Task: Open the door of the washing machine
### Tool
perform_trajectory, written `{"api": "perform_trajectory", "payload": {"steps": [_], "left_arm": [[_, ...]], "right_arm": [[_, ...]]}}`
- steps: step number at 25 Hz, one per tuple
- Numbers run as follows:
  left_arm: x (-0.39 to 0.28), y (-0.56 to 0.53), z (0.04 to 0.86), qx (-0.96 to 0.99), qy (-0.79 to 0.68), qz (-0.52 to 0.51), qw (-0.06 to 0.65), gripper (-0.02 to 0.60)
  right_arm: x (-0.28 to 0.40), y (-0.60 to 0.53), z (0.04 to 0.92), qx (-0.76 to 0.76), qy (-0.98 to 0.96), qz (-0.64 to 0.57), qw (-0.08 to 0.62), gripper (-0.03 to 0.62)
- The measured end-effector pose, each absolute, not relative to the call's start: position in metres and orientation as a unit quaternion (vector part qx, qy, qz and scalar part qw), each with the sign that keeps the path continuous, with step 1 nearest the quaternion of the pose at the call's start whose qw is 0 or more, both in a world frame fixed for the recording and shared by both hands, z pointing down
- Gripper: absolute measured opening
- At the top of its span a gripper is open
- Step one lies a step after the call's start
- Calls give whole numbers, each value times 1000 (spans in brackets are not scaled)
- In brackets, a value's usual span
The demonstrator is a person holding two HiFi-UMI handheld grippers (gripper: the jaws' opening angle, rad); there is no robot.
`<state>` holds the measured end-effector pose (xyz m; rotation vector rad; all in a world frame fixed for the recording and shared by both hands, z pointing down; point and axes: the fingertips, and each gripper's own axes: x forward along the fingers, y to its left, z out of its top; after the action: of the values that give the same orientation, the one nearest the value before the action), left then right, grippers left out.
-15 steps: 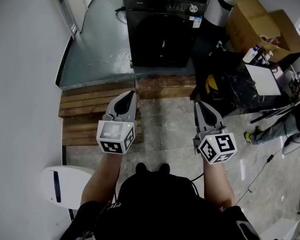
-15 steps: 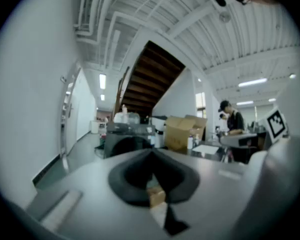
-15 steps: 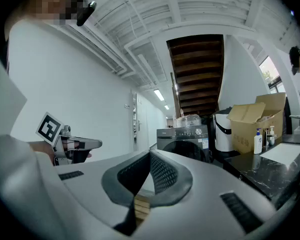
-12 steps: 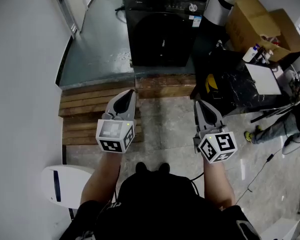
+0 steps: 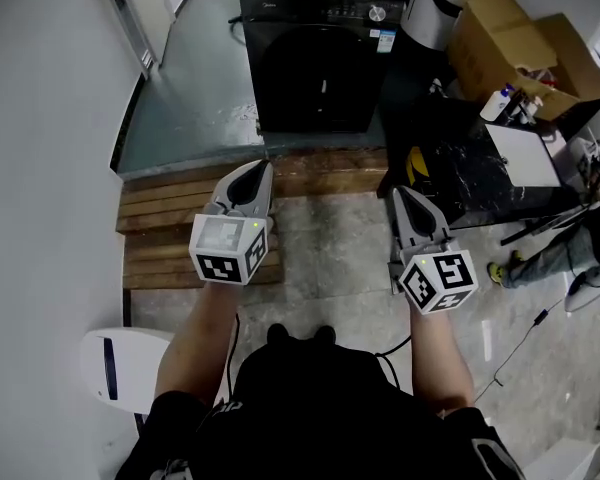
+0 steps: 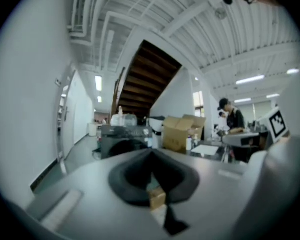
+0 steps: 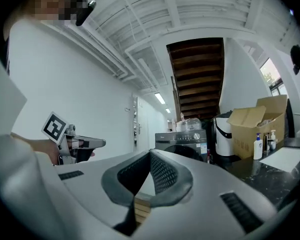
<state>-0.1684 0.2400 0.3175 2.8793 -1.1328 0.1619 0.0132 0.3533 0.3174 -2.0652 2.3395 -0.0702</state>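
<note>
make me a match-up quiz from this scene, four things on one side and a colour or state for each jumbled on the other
Column one:
1 washing machine
2 cardboard box
3 wooden boards
4 left gripper

Column two:
a shut, holding nothing
b flaps open
c black, door closed
d lying flat, side by side

Pairs: 1-c, 2-b, 3-d, 4-a
</note>
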Motion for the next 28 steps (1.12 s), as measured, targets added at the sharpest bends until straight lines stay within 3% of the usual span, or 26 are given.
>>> {"api": "perform_trajectory", "payload": {"steps": [16, 28], "left_arm": [[-139, 270, 352, 919, -385, 56, 58, 8], [-106, 205, 366, 929, -358, 61, 63, 8]], "right_arm": [[33, 386, 359, -642, 762, -80, 14, -6], [47, 322, 373, -643, 761, -90, -5, -6]]}}
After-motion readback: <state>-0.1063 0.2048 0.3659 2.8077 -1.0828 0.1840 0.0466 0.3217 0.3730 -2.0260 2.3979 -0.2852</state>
